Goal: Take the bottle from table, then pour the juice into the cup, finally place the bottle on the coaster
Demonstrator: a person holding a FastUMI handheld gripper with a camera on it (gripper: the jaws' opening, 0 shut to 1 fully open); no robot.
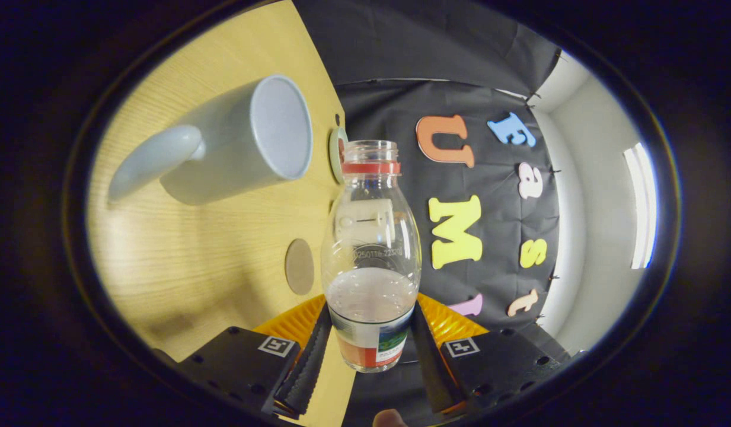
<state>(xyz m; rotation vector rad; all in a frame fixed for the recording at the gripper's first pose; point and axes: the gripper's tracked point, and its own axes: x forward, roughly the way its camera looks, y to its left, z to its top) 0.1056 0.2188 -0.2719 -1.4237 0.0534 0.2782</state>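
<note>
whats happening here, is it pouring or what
A person's handheld gripper has its fingers shut on a clear bottle, uncapped, with a little liquid low inside. The whole view is rolled sideways, so the bottle looks tipped toward the grey cup on the wooden table. No liquid shows at the mouth yet. A round coaster lies on the table just beside the bottle.

Dim fisheye view, edges curved, bright window [641, 207] glare.
</note>
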